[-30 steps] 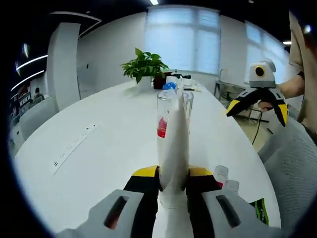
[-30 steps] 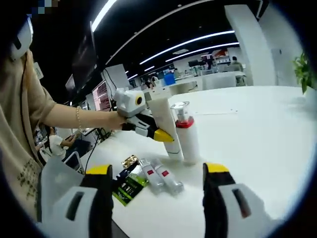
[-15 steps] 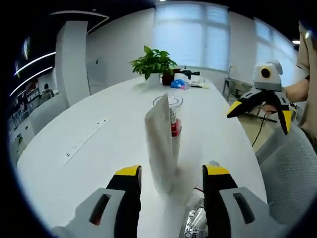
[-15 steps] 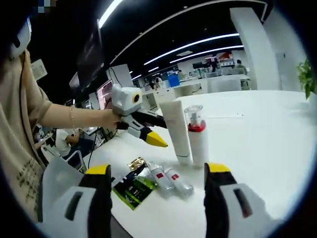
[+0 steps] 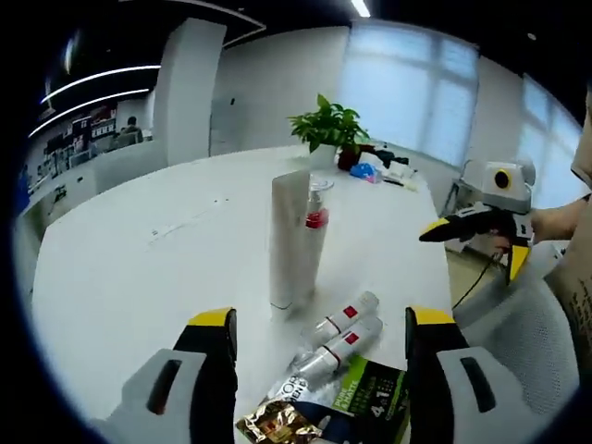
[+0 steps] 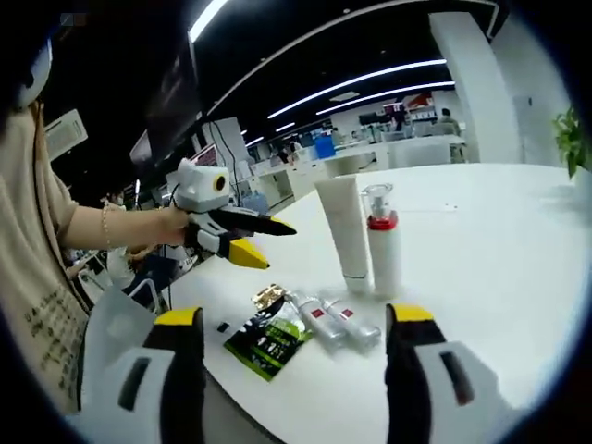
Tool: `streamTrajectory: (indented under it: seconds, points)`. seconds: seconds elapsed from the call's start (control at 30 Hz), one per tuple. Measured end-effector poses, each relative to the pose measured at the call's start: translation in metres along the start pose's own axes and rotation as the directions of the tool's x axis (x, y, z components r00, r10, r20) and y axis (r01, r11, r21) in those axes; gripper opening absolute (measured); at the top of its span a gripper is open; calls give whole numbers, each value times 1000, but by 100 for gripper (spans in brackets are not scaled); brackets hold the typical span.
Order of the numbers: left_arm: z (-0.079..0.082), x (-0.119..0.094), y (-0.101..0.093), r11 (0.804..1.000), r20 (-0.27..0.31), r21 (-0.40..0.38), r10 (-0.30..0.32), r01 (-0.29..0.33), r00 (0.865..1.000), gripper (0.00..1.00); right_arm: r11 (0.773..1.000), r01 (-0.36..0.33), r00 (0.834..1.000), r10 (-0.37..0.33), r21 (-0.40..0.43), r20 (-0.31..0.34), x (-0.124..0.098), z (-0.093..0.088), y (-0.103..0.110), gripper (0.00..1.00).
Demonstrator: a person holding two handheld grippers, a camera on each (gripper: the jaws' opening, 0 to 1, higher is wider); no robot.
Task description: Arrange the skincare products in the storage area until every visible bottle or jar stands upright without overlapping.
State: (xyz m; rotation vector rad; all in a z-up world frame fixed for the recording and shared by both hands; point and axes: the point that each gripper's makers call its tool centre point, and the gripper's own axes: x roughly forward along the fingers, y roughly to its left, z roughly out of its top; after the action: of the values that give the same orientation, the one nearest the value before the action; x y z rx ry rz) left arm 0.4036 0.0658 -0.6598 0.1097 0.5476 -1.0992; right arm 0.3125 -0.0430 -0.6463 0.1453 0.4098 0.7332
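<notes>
At the centre of the left gripper view, a white tube (image 5: 289,239) is seen upright on the glossy white table (image 5: 139,268), touching a clear red-collared pump bottle (image 5: 314,231). Below them, two slim clear bottles (image 5: 338,335) lie flat, long axes toward upper right, beside green and gold sachets (image 5: 356,402). Both the left gripper (image 5: 319,370) and right gripper (image 6: 291,365) are held wide apart and empty.

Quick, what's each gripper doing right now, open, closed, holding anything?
Left gripper: open, holding nothing.
Right gripper: open, holding nothing.
</notes>
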Motion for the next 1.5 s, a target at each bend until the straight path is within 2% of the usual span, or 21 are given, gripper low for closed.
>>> streamTrajectory:
  seconds: [0.1, 0.2, 0.27, 0.37, 0.47, 0.67, 0.9, 1.0, 1.13, 1.37, 1.5]
  points:
    - [-4, -12, -8, 999, 11, -31, 26, -25, 1000, 76, 1000, 8, 1000, -8, 5, 1, -2, -2, 4, 82]
    - [-9, -23, -16, 992, 30, -122, 46, -42, 998, 77, 1000, 8, 1000, -9, 12, 9, -3, -3, 8, 82]
    - [-12, -29, -21, 989, 31, -142, 48, -43, 998, 78, 1000, 9, 1000, -9, 22, -4, -3, -8, 9, 82]
    - [-19, -38, -31, 986, 34, -147, 86, -80, 996, 82, 1000, 11, 999, -10, 8, -32, -2, -13, 10, 82]
    - [-28, -47, -38, 980, 30, -160, 125, -119, 992, 88, 1000, 6, 1000, -6, 2, -25, -2, -10, 13, 83]
    - [-57, -71, -55, 962, 6, -217, 173, -167, 985, 92, 1000, 3, 999, -4, -8, -41, -4, -12, 16, 84]
    - [-75, -91, -67, 938, 15, -265, 237, -225, 971, 95, 1000, 8, 999, -8, -14, -36, -12, -11, 22, 85]
    - [-86, -97, -69, 925, -16, -275, 269, -263, 963, 96, 1000, 2, 999, -3, -21, -42, -11, -12, 24, 85]
    - [-87, -105, -69, 912, 9, -293, 302, -286, 953, 96, 1000, -4, 999, 3, -20, -52, -9, -13, 24, 85]
    - [-86, -105, -67, 915, 6, -268, 316, -302, 949, 96, 1000, -5, 998, 5, -10, -63, -8, -15, 24, 85]
    - [-85, -106, -66, 913, 11, -275, 318, -302, 948, 95, 1000, -6, 996, 4, -23, -93, -6, -19, 18, 84]
